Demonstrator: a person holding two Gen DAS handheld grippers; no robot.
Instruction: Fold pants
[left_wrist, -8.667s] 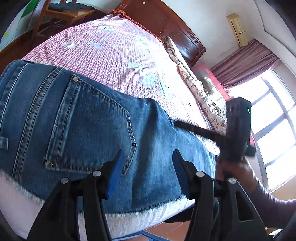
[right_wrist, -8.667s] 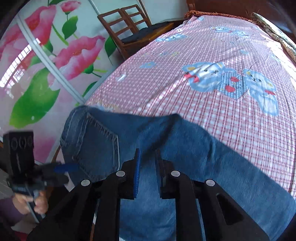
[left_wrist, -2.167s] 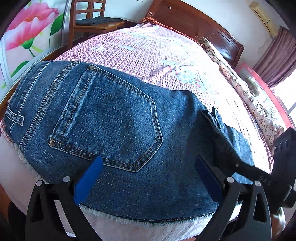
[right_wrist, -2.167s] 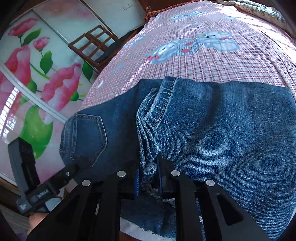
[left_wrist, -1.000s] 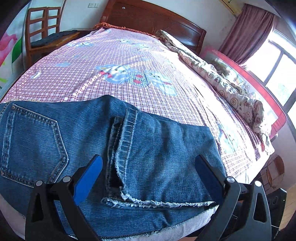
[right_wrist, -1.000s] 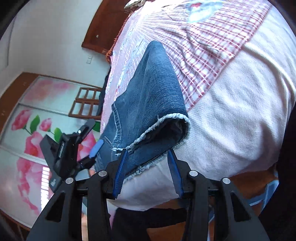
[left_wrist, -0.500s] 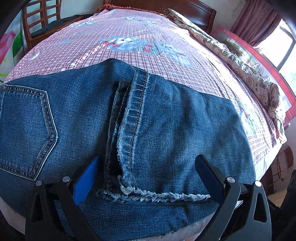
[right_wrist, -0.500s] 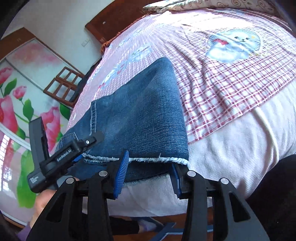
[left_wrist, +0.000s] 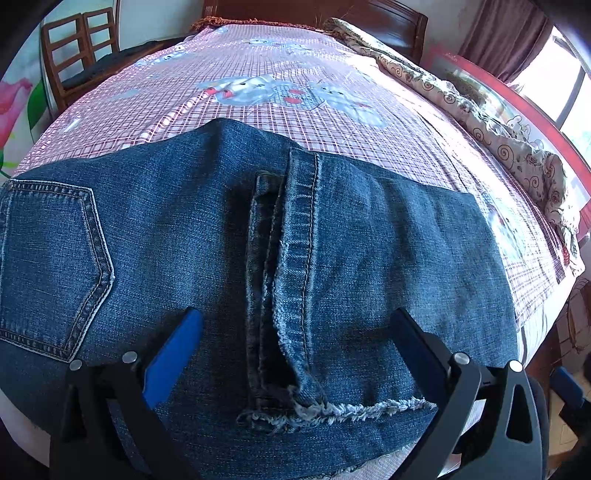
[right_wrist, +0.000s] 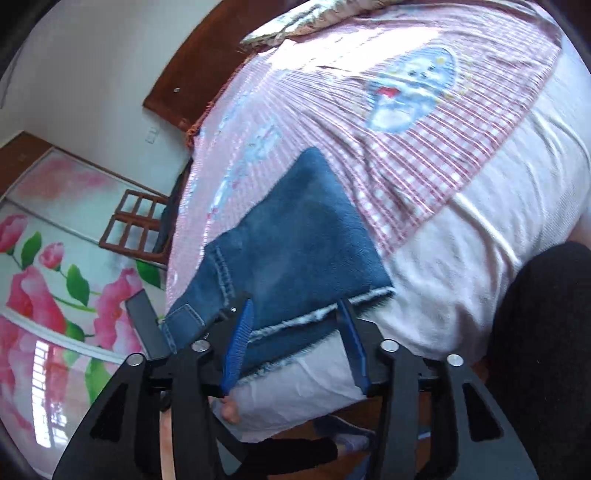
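- Jeans (left_wrist: 207, 229) lie across the near edge of the bed (left_wrist: 280, 122), folded so the leg part rests on top of the seat part, with the hems stacked in a thick ridge down the middle.
- Frayed hem (left_wrist: 362, 408) of the top layer runs along the near edge, just short of the layer beneath it.
- Back pocket (left_wrist: 51, 269) shows flat at the far left of the left wrist view.
- Left gripper (left_wrist: 295, 339) hovers low over the near edge of the jeans, pointing across the bed toward the headboard (left_wrist: 373, 18); its jaws stand wide apart, one on each side of the ridge, with nothing held between them.
- Right gripper (right_wrist: 295, 347) sits at the right-hand corner of the folded jeans, tilted and aimed along the bed edge; its jaws are partly open, astride the frayed corner, and the cloth is not pinched.
- Left gripper also appears in the right wrist view, a dark shape just beside the jeans on their far side.
- Checked sheet (right_wrist: 424, 147) covers the bed beyond the jeans; a wooden chair (left_wrist: 70, 55) stands by the far left side.
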